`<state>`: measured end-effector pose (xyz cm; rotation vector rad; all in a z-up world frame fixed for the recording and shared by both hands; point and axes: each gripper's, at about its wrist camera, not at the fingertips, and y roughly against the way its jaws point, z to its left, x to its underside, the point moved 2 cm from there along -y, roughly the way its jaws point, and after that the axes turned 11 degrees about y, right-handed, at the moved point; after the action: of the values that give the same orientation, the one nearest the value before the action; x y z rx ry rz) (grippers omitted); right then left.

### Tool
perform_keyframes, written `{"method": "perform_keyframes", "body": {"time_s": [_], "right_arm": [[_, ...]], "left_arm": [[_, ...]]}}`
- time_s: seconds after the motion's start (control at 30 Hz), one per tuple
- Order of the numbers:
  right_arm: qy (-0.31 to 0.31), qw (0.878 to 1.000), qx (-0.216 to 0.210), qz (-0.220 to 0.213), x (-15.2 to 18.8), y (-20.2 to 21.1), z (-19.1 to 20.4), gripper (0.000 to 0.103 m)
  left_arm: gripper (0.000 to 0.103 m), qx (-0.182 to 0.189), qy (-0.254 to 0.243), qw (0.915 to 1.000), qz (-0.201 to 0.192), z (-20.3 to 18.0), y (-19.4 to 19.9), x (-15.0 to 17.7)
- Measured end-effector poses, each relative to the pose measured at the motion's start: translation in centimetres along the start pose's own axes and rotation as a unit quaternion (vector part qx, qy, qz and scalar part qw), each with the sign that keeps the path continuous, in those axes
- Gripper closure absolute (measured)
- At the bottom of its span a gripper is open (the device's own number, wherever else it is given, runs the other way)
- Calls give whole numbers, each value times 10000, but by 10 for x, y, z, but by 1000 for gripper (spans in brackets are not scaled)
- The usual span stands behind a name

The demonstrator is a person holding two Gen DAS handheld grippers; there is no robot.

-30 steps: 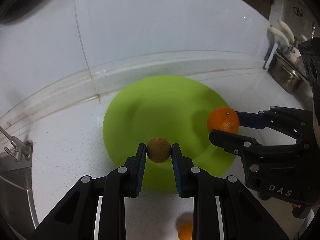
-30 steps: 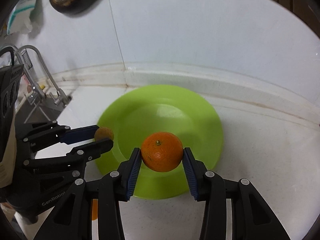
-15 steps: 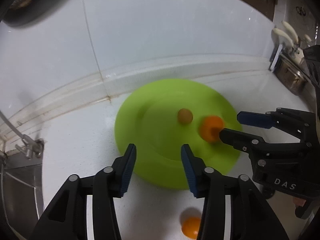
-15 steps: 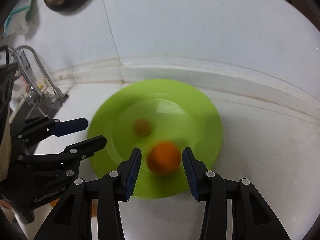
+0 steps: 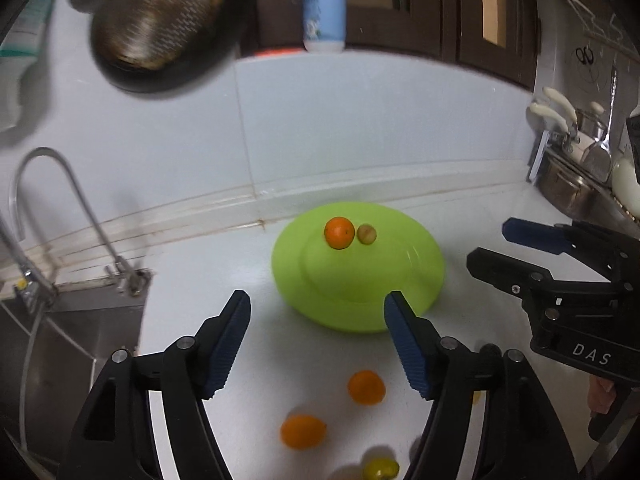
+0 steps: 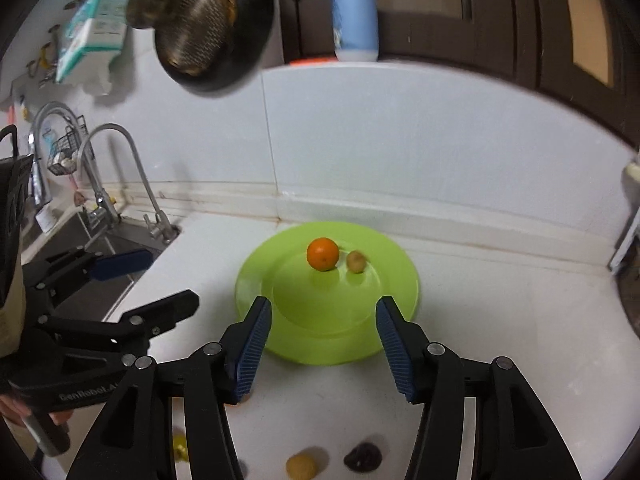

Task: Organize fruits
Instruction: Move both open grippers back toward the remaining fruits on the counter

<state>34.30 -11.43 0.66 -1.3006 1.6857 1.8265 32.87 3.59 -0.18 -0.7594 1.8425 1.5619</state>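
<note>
A lime-green plate (image 5: pixel 424 280) (image 6: pixel 396 308) lies on the white counter by the wall. On it rest an orange (image 5: pixel 339 232) (image 6: pixel 323 254) and a small tan round fruit (image 5: pixel 366 234) (image 6: pixel 355 261), side by side. My left gripper (image 5: pixel 316 320) hovers short of the plate, jaws opening, nothing between them. My right gripper (image 6: pixel 323 330) is likewise back from the plate, jaws opening and empty. Loose on the counter near me lie two oranges (image 5: pixel 366 387) (image 5: pixel 302 432), a yellow fruit (image 5: pixel 381 468), a tan fruit (image 6: pixel 302 466) and a dark fruit (image 6: pixel 362 457).
A steel sink (image 5: pixel 60 344) with a curved faucet (image 5: pixel 76 200) lies to the left. A pan (image 6: pixel 208 28) hangs on the wall, a blue-white bottle (image 6: pixel 354 12) stands on the ledge above. A pot and utensils (image 5: pixel 572 184) sit at the right.
Both grippers let go of their fruit: the tan fruit and the orange dropped onto the plate and rolled to its far side. Both grippers opened and drew back and up.
</note>
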Motion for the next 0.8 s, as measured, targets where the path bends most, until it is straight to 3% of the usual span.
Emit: {"method": "perform_keyframes", "body": {"time_s": [0.37,0.8], "right_arm": [[100,9997,-98,-217,20,52,29,48],[316,9989,-230,-248,51,79,65,48]], "left_arm": [[21,-178,-27,9993,-329,9,65,35],[21,-188,-213,9991,-327,11,89,80]]}}
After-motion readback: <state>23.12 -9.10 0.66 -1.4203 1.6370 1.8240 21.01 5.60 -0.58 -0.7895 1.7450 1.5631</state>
